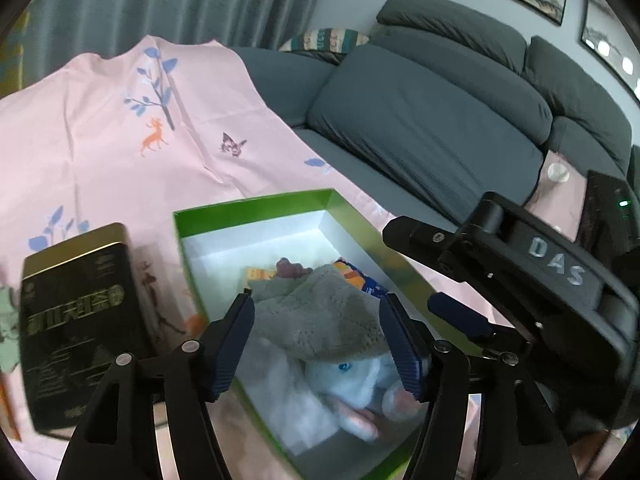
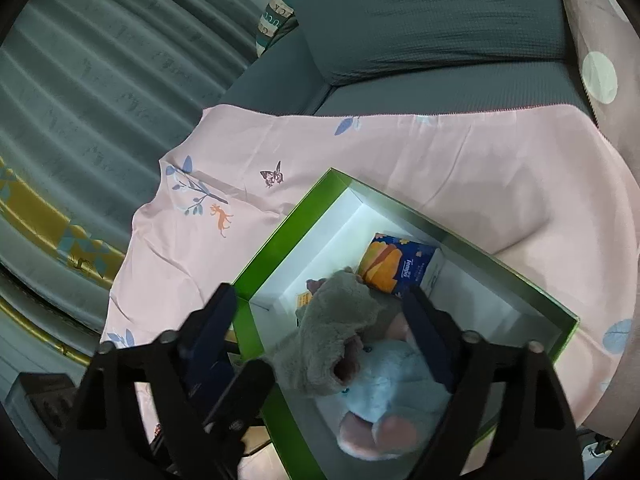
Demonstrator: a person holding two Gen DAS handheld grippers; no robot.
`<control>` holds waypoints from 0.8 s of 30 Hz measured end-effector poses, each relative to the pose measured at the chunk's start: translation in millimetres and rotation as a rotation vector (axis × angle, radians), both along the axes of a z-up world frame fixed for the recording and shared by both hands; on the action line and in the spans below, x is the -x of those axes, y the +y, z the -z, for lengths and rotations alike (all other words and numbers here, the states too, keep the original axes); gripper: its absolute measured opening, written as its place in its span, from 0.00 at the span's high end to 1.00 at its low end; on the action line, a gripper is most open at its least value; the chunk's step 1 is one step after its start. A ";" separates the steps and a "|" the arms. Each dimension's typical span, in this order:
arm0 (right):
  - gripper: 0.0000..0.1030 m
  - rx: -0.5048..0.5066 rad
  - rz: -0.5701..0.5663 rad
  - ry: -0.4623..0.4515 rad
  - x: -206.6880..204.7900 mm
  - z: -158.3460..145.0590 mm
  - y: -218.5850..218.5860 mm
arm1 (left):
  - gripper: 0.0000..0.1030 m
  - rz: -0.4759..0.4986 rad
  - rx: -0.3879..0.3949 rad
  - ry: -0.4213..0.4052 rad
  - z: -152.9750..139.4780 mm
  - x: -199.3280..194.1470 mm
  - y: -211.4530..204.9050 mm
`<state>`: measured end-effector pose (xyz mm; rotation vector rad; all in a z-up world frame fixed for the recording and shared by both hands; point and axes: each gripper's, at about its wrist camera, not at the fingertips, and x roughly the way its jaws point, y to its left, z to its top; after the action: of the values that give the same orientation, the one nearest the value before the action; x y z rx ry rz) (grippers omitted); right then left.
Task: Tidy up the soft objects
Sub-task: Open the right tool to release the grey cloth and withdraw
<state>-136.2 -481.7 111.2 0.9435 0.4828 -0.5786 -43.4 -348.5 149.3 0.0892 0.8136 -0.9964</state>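
Item: plush toy (image 1: pixel 340 332), pale blue body with pink ears and a grey furry piece draped over its upper part. It lay inside the green box (image 1: pixel 256 204), at the near end, on the pink printed sheet (image 1: pixel 100 132) spread over the sofa (image 1: pixel 432 120).

Handling, as a judgement: light, limp and easily squashed; it would sag from any single hold and could not be damaged by a firm pinch. You would have done best to take the thick blue body rather than the loose grey part, which might have slid off.

Tools: your left gripper (image 1: pixel 324 344) stood partly open, its jaws either side of the toy without pressing it. Your right gripper (image 2: pixel 320 344) stood wide, nothing held.

Views: the left wrist camera alone showed the black tin (image 1: pixel 80 320) just beside the box. The right wrist camera alone showed the orange-and-blue tissue pack (image 2: pixel 396 266) clearly, touching the toy's grey part.
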 end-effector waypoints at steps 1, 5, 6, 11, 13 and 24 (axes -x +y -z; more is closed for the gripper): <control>0.10 0.010 0.001 0.004 -0.2 -1.7 2.3 | 0.32 -0.006 0.009 -0.002 -3.3 1.1 5.7; 0.05 0.070 -0.006 0.030 -2.9 -10.6 14.0 | 0.28 -0.037 0.035 -0.017 -18.0 6.9 32.4; 0.04 0.083 -0.008 0.036 -4.0 -12.6 17.3 | 0.28 -0.046 0.043 -0.017 -22.1 7.4 40.7; 0.01 0.150 -0.046 0.049 -11.4 -22.7 37.1 | 0.19 -0.115 0.070 -0.019 -35.4 3.0 82.1; 0.01 0.171 -0.057 0.051 -14.6 -25.8 45.6 | 0.19 -0.149 0.083 -0.021 -37.2 0.3 101.4; 0.01 0.384 -0.215 0.121 -41.7 -42.5 116.5 | 0.19 -0.374 0.063 -0.045 -26.7 -7.5 226.0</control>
<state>-94.5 -365.2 153.7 0.4863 0.5501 -0.5110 -35.9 -122.5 176.0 -0.0920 0.7241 -0.6634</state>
